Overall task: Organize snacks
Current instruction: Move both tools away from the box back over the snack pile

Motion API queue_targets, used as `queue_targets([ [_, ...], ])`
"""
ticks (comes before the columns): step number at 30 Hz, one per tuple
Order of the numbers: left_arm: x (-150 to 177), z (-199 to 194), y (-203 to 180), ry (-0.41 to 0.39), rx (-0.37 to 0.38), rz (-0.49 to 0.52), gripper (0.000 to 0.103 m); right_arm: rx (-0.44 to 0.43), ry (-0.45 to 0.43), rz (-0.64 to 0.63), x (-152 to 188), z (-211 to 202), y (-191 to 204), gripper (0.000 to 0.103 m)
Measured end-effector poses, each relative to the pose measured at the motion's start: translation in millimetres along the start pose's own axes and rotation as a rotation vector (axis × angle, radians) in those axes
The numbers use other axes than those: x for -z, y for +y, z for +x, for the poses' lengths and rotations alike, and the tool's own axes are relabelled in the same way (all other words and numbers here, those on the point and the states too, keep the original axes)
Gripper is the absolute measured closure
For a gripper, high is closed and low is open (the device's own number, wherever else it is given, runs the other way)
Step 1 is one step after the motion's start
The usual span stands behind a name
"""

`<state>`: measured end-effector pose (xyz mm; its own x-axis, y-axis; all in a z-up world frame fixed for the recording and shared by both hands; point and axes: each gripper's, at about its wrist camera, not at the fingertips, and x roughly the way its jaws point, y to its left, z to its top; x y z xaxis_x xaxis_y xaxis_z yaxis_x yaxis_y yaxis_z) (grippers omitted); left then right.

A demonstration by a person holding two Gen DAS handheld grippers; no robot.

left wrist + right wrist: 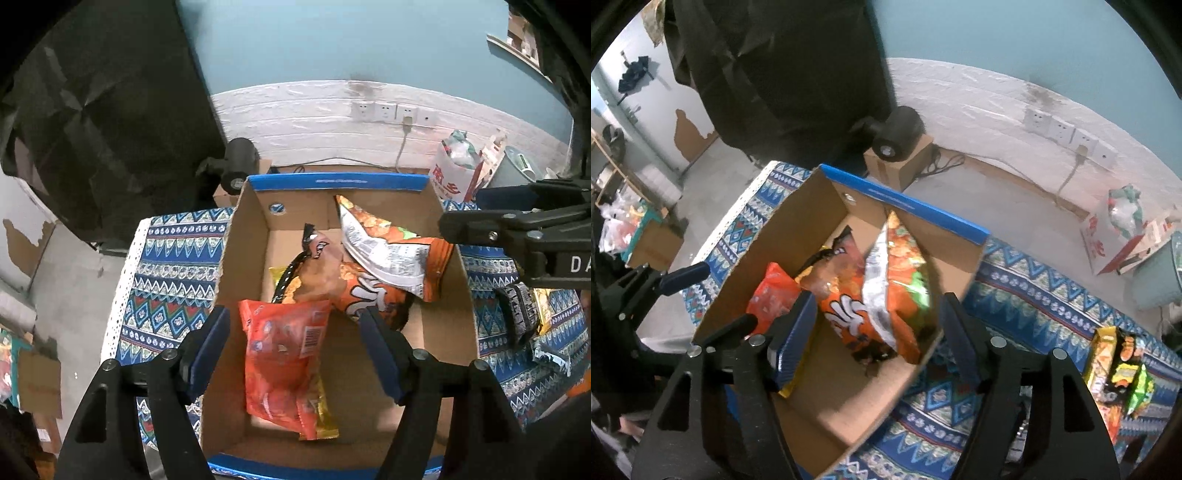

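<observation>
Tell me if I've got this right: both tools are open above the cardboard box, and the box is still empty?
Not quite. Both the left tool and the right tool are open above the cardboard box, but it isn't empty: the left wrist view shows a red snack bag and two orange chip bags lying inside it.

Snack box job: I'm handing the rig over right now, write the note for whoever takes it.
Left gripper: open, empty, above the near end of the cardboard box, over the red snack packet.
Right gripper: open, empty, over the box's right side.
In the box: the red packet near the front, an orange chip bag in the middle, a silver-and-orange bag leaning on top of it.
Left to do: several packets lie on the patterned cloth to the right of the box. I would pick those with the right gripper next.
</observation>
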<state>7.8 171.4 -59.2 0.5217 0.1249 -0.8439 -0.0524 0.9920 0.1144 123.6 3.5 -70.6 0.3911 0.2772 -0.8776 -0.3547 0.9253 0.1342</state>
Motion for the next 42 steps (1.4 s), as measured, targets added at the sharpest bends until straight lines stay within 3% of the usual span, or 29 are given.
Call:
queue_targets([
  [19,-4.1,-15.9,-75.5,-0.031,0.043,0.159,0.026,0.082,-0.022,0.030,46.6,-44.7,-55.5,0.029],
  [35,6.4,-11.7,-152.6,0.023,0.136,0.314,0.026,0.138,0.023,0.085,101.7,-67.5,-115.4,0.027],
  [42,20.3,-4.4,-186.7,0.050,0.135,0.404,0.026,0.166,0.061,0.123,133.4,-69.7,-144.6,0.027],
])
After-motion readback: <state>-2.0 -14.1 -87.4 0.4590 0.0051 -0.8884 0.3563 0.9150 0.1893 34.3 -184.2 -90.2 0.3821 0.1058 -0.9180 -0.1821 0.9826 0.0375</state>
